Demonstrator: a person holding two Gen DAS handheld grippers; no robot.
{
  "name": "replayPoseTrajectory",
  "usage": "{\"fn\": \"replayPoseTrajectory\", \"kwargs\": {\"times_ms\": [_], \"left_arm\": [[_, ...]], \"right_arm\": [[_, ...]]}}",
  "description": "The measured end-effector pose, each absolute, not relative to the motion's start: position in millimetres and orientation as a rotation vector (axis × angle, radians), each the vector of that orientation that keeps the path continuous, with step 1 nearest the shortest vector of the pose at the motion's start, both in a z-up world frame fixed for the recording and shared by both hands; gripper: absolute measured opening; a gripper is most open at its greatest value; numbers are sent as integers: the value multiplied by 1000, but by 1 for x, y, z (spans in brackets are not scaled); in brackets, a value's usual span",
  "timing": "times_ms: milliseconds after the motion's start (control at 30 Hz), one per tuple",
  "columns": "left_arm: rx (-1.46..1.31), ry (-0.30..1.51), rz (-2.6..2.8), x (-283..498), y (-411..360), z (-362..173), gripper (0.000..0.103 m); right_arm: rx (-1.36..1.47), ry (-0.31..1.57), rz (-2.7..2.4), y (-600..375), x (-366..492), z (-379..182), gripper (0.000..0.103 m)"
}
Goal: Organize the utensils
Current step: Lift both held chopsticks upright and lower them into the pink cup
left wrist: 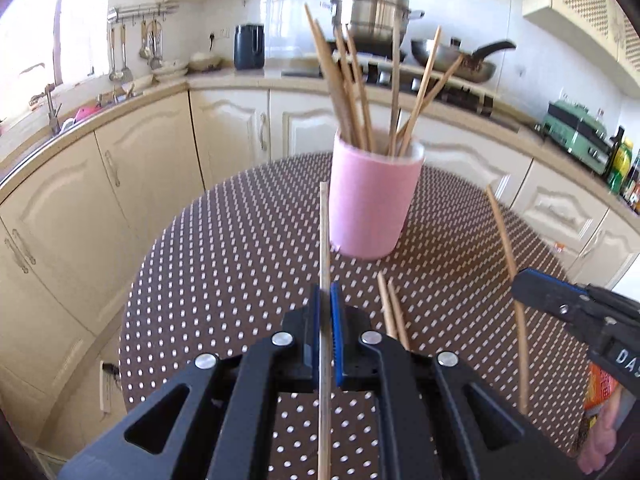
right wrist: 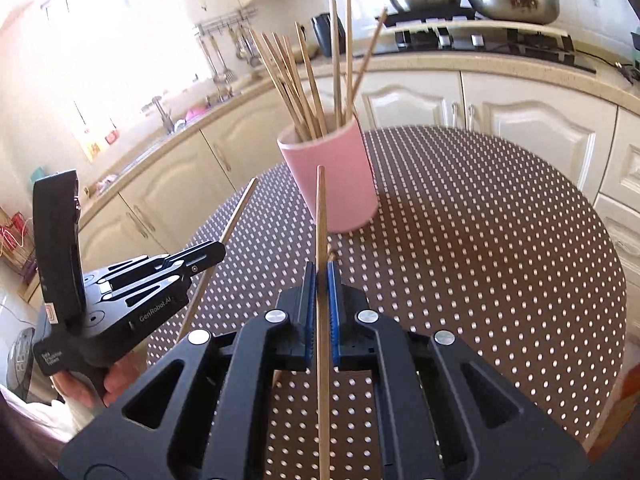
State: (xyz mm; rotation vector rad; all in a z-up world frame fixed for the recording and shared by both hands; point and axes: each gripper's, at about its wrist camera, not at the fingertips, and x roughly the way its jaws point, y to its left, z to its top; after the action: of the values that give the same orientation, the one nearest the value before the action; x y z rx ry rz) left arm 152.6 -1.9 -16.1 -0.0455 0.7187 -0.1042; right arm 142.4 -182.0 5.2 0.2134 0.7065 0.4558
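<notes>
Both claws carrying a chopstick each toward the pink cup

Nearest, the left gripper [left wrist: 325, 300] is clamped on a chopstick [left wrist: 324, 232] running straight out ahead between its pads; two loose chopsticks [left wrist: 390, 308] lie on the dotted table [left wrist: 224, 264] just right of it. The right gripper [right wrist: 321, 280] is likewise pinched shut on its own chopstick [right wrist: 320, 208]. Beyond both tips stands the pink cup [left wrist: 374, 204], already bristling with sticks. Next, I judge, each stick must be tilted upright over the rim, then released.
</notes>
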Motion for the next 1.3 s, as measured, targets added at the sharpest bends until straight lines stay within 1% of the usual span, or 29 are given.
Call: {"fn": "replayPoseTrajectory", "kwargs": {"times_ms": [433, 733, 967, 1167, 1300], "left_arm": [[-132, 495, -167, 141, 0, 28, 6], [-191, 402, -166, 138, 6, 45, 6], [-228, 364, -157, 145, 12, 50, 6], [-248, 303, -159, 155, 12, 65, 6], [-233, 212, -104, 162, 4, 83, 6]], "right_arm": [[205, 613, 444, -184, 135, 33, 6], [246, 549, 416, -195, 127, 47, 6], [261, 485, 397, -198, 129, 62, 6], [251, 410, 396, -196, 137, 88, 6], [230, 351, 386, -194, 142, 110, 6]]}}
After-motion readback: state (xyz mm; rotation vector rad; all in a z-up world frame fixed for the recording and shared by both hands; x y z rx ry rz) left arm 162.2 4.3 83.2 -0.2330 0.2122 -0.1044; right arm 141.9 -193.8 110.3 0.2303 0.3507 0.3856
